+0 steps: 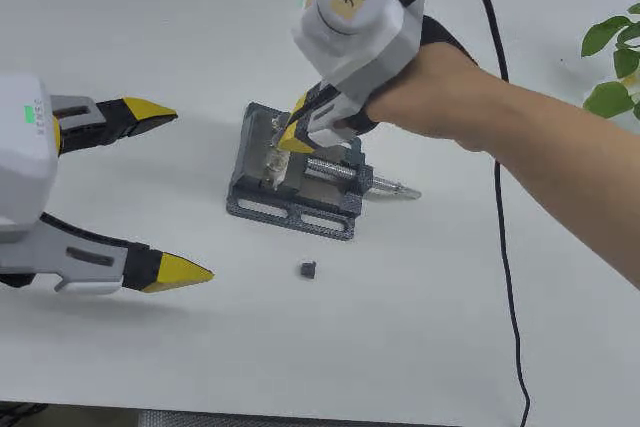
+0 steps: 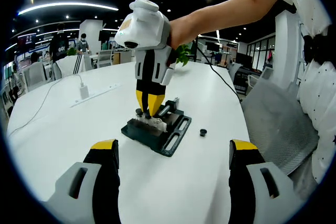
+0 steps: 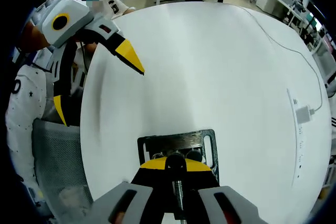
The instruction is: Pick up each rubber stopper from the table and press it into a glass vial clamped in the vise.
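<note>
Right gripper [image 1: 296, 135] is down over the vise [image 1: 300, 212], jaws pinched nearly closed on a dark stopper [image 3: 176, 161], so the vials [image 1: 270, 162] are mostly hidden. Left gripper [image 1: 192, 192] hovers spread wide, holding nothing. Loose stopper [image 1: 307, 269] sits on the tabletop [image 1: 420, 327] nearby.

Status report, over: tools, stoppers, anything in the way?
Left tool open, hovering beside vise. Right tool shut on stopper over vise. Loose stopper on table, nothing blocking it.

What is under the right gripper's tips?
Glass vials clamped in the vise; a dark stopper between the tips of the right gripper. The vial mouth is covered.
</note>
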